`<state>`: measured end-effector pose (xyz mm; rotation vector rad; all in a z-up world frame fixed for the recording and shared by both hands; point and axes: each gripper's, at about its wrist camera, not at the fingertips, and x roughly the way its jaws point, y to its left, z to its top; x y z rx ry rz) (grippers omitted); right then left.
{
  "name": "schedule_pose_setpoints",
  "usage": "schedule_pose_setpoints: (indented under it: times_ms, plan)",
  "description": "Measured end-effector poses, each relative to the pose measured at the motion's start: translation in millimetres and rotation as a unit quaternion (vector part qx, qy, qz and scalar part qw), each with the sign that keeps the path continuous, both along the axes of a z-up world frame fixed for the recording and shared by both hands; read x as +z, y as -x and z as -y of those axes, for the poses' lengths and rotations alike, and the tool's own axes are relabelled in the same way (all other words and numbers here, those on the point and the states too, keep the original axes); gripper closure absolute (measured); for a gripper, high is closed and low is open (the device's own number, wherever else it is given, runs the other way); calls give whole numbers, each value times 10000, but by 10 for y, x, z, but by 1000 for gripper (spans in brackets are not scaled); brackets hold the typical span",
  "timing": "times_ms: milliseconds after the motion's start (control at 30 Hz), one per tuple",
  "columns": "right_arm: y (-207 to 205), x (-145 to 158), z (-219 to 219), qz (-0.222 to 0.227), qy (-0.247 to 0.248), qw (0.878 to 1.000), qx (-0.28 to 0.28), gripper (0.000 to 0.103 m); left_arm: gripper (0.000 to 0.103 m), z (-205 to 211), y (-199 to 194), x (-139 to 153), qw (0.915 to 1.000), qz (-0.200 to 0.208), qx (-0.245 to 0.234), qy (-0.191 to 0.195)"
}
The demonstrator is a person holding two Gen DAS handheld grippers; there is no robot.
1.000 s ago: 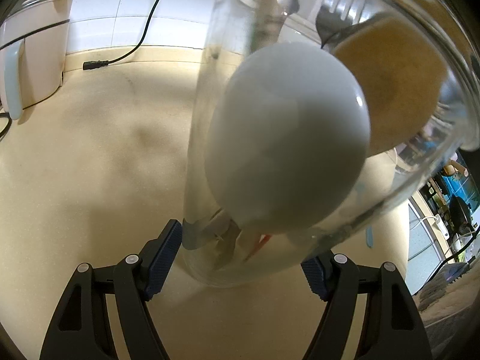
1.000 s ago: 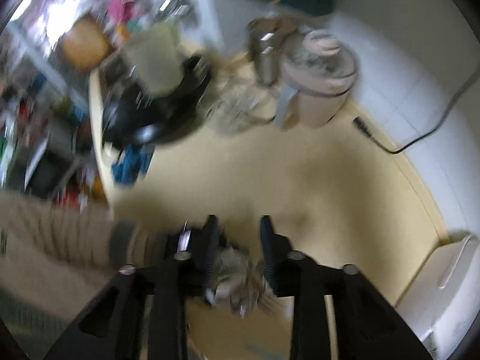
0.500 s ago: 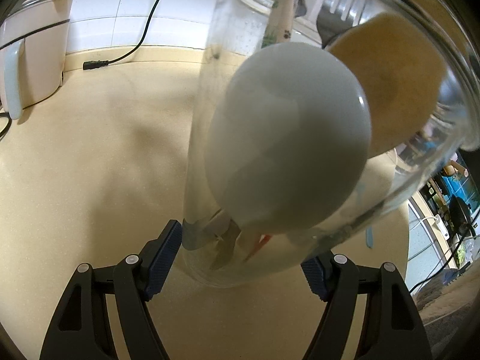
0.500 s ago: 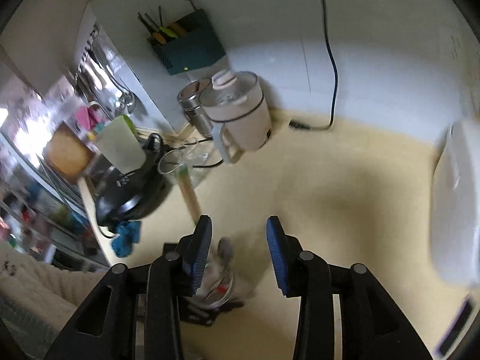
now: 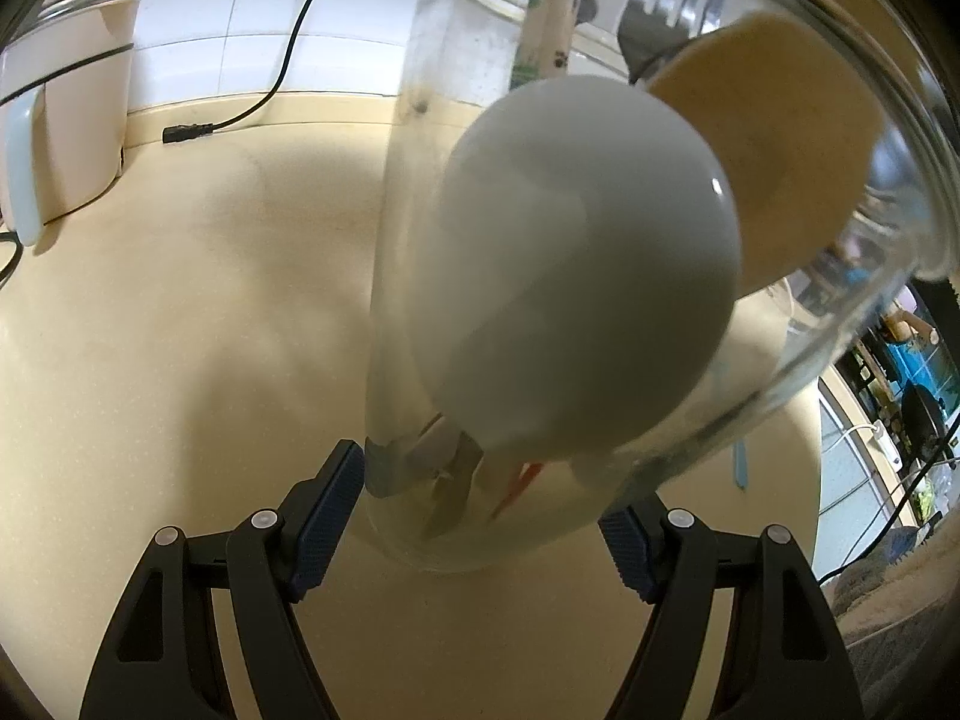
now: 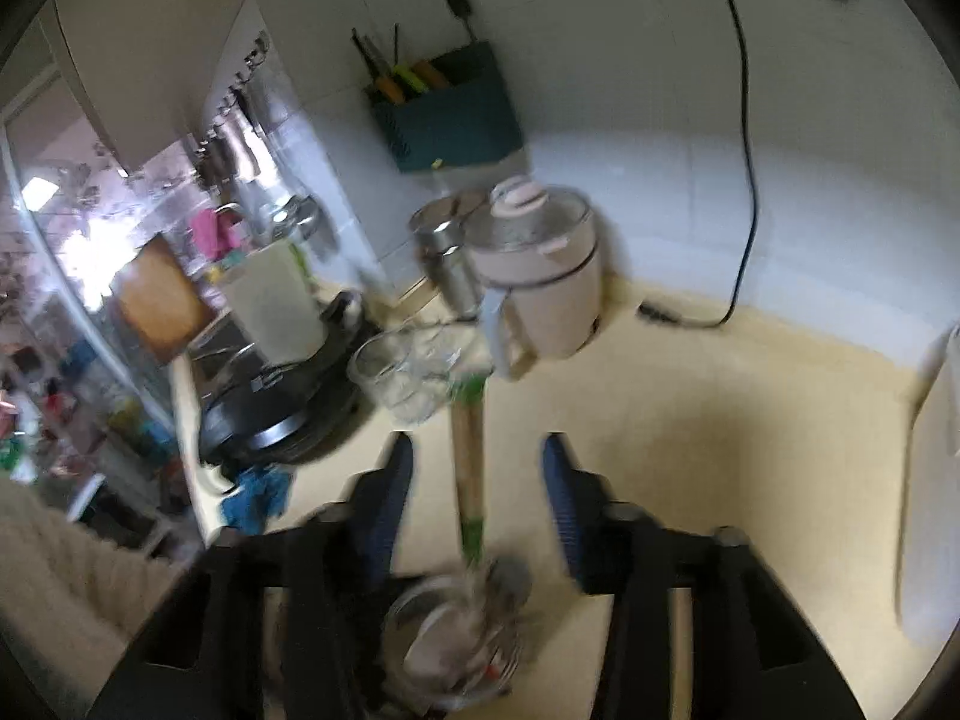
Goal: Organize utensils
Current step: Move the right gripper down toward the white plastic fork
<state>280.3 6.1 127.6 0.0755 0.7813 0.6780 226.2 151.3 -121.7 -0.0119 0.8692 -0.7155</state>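
Observation:
My left gripper (image 5: 480,516) is shut on the base of a clear glass jar (image 5: 408,240) standing on the beige counter. Inside the jar lean a white spoon (image 5: 582,276), a wooden spoon (image 5: 774,168), a metal fork (image 5: 672,6) and a wooden handle with green marks (image 5: 546,24). In the blurred right wrist view the same jar (image 6: 456,648) sits low, below my right gripper (image 6: 478,450). That wooden, green-banded handle (image 6: 468,468) rises from the jar between the jaws. The jaws are closing but stand apart, and neither pad touches the handle.
A cream electric pot (image 6: 546,288) and a steel canister (image 6: 450,264) stand at the back wall, with a black cord (image 5: 240,114) lying on the counter. Empty glass containers (image 6: 408,378) and a black pan (image 6: 276,414) crowd the left. A white appliance (image 6: 930,480) sits at the right. A knitted sleeve (image 6: 60,570) shows.
The right gripper swung over the jar and tilted down; the green-banded handle now stands in the jar between its jaws. The handle appeared at the jar's top in the left view. The left gripper stayed.

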Motion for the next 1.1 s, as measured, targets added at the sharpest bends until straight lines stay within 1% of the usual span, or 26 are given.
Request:
schedule_pose_setpoints:
  times_ms: [33,100,267,333,367,400,433,467,500,567,633,667,700,733,800,833,867,900,933,967,1100]
  plan:
    - [28,-15,-44,44,45,10000,-1,95,25,-1,1,0,10000,-1,-5,5]
    - [114,-71,-66,32,-20,9999,94,97,25,1,3,0,10000,-4,-7,8]
    - [211,-432,-126,-425,211,9989,41,97,25,-7,-10,-4,10000,-4,-4,4]
    - [256,-535,-131,-565,366,9977,19,94,25,-6,-10,-3,10000,-4,-6,7]
    - [282,-518,-102,-542,357,9979,-42,91,25,-8,-11,-3,10000,-6,-10,10]
    - [321,-458,-34,-499,292,9981,-193,85,25,-11,-13,-4,10000,-6,-14,10]
    - [359,-384,38,-408,247,9982,-371,71,25,-10,-12,-4,10000,-6,-16,6]
    - [411,-273,152,-250,167,9977,-602,61,25,-8,-12,-3,10000,-6,-16,6]
    - [478,-161,285,-82,27,9971,-757,59,25,-5,-11,-3,10000,-6,-16,6]
    - [581,-43,516,39,-262,9959,-859,57,25,-4,-10,-3,10000,-6,-15,5]
    - [645,-20,763,80,-446,9930,-1087,56,25,-3,-9,-2,10000,-5,-15,3]
    - [638,-82,893,-19,-517,9911,-1226,56,25,-4,-10,-2,10000,-4,-13,2]
    - [591,-213,1011,-277,-513,9890,-1357,56,25,-5,-12,-3,10000,-3,-10,0]
    - [543,-355,1073,-498,-408,9879,-1410,56,25,-5,-12,-3,10000,-3,-10,-1]
    - [458,-810,1121,-958,149,9858,-1372,56,25,-4,-10,-2,10000,-6,-19,5]
    - [440,-1013,1112,-1152,357,9838,-1330,59,25,-4,-10,-2,10000,-6,-16,3]
    - [408,-1308,1076,-1443,548,9804,-1221,65,25,-3,-10,-2,10000,-5,-16,4]
    - [393,-1464,1033,-1587,649,9783,-1165,66,25,-4,-12,-3,10000,-6,-19,7]
    - [378,-1625,980,-1692,816,9759,-1106,66,25,-4,-14,-1,10000,-6,-17,4]
    - [362,-1795,887,-1684,1078,9747,-1003,66,25,-5,-15,-1,10000,-4,-13,-1]
    - [282,-2107,695,-1683,1653,9690,-739,66,25,0,-17,-5,10000,4,-22,-86]
